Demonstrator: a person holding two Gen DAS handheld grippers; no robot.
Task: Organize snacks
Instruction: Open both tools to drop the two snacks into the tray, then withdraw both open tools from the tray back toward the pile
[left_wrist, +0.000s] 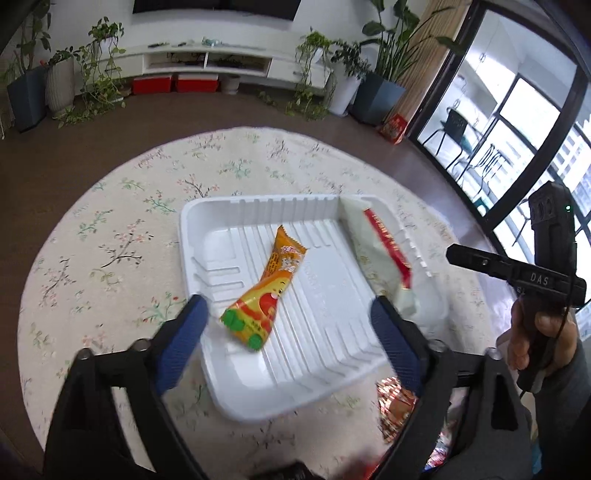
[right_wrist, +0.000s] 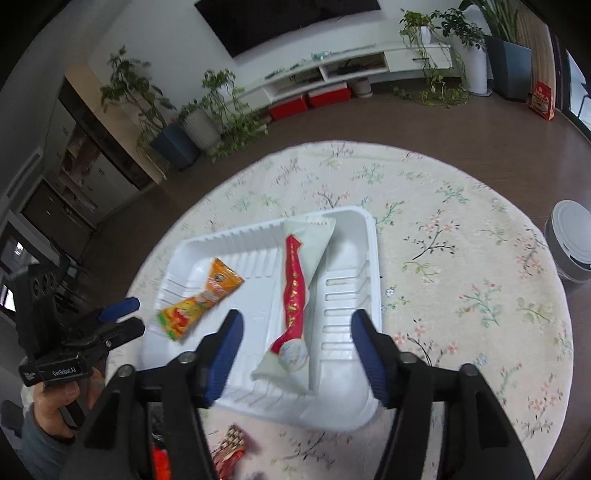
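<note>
Left wrist: your left claw (left_wrist: 288, 325) gapes wide, empty, over tray (left_wrist: 236, 206) w/ orange pack (left_wrist: 266, 291); right claw (right_wrist: 295, 354) open, empty, over white pack (right_wrist: 306, 273).

Bright daylight, fisheye warp, slight blur

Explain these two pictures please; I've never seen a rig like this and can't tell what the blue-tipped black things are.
No robot here: a person holds a hand-operated gripper in each hand, each carrying a fisheye camera looking along its blue-padded fingers. One picture looks out from the left gripper, the other from the right gripper. Both stand open and hold nothing. Below, on a round table with a floral tablecloth, sits a white plastic tray holding an orange snack packet and a white-and-red snack packet. More wrapped snacks lie beside the tray.
</note>
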